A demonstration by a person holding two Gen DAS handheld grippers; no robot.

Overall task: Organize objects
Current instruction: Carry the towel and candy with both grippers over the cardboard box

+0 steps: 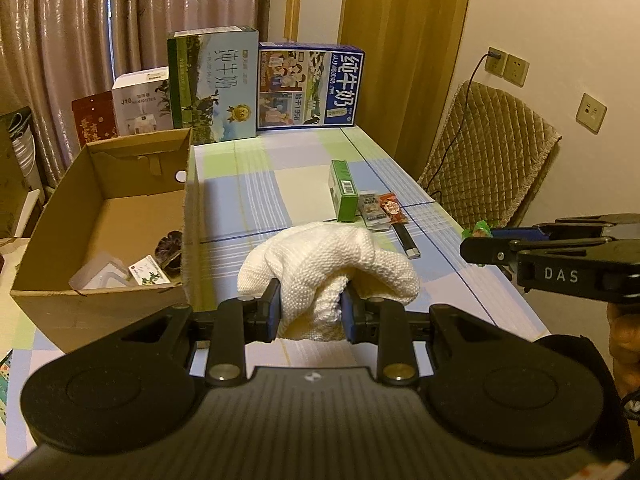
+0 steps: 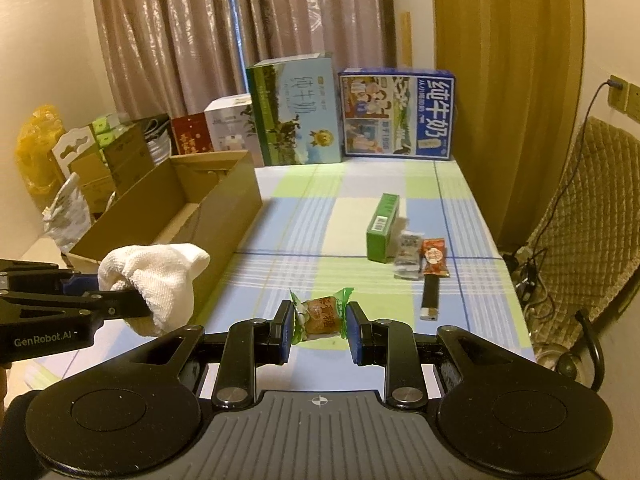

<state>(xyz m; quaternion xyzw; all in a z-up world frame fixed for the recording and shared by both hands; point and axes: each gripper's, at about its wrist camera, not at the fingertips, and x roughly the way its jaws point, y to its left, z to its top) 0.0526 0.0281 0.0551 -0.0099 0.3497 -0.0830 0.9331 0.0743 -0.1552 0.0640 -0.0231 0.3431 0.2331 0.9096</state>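
My left gripper (image 1: 310, 312) is shut on a white knitted cloth (image 1: 328, 268), held above the table just right of the open cardboard box (image 1: 120, 184). From the right wrist view the same cloth (image 2: 160, 276) hangs in the left gripper (image 2: 136, 300) beside the box (image 2: 224, 204). My right gripper (image 2: 318, 328) is shut on a green-wrapped snack (image 2: 320, 314), lifted over the near part of the table. The snack (image 1: 478, 230) peeks out at that gripper's tip (image 1: 480, 246) on the right edge of the left wrist view.
On the checked tablecloth (image 2: 304, 208) lie a green carton (image 2: 382, 228), a grey packet (image 2: 408, 254), a red packet (image 2: 434, 258) and a black lighter (image 2: 430, 300). Two milk boxes (image 2: 396, 114) stand at the far edge. A padded chair (image 2: 580, 216) is on the right.
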